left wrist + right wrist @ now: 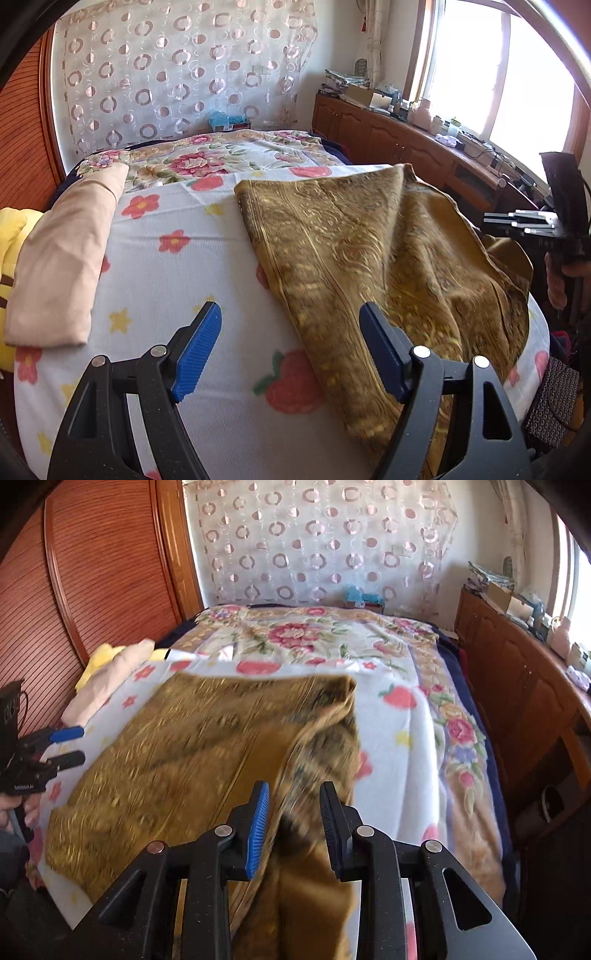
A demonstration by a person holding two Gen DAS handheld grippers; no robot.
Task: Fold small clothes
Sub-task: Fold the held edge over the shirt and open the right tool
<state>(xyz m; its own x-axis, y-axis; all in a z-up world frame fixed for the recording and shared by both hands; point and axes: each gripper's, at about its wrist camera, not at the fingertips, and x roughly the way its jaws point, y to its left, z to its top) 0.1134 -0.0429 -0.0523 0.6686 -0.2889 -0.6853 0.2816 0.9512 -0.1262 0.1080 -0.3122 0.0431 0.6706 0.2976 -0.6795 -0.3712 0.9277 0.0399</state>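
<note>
- Gold-brown patterned cloth (369,251), one piece, lies spread on the bed's white flowered blanket (177,280); its right-hand side is doubled over itself, and its near edge hangs over the bed's front.
- One beige folded garment (62,258) rests at the bed's left side, well apart from the gold cloth, against a yellow cushion (11,229).
- Two grippers show, each with two blue-padded fingers.
- Left gripper (290,350) hovers with jaws spread wide and nothing between them; its right finger sits over the cloth's near left edge.
- Right gripper (293,827) has jaws partly apart; a raised fold of the gold cloth runs through the gap, blurred, with the pads not pressing on it.
- One wooden cabinet (388,136) runs along the right wall under the window, its top cluttered with small items.
</note>
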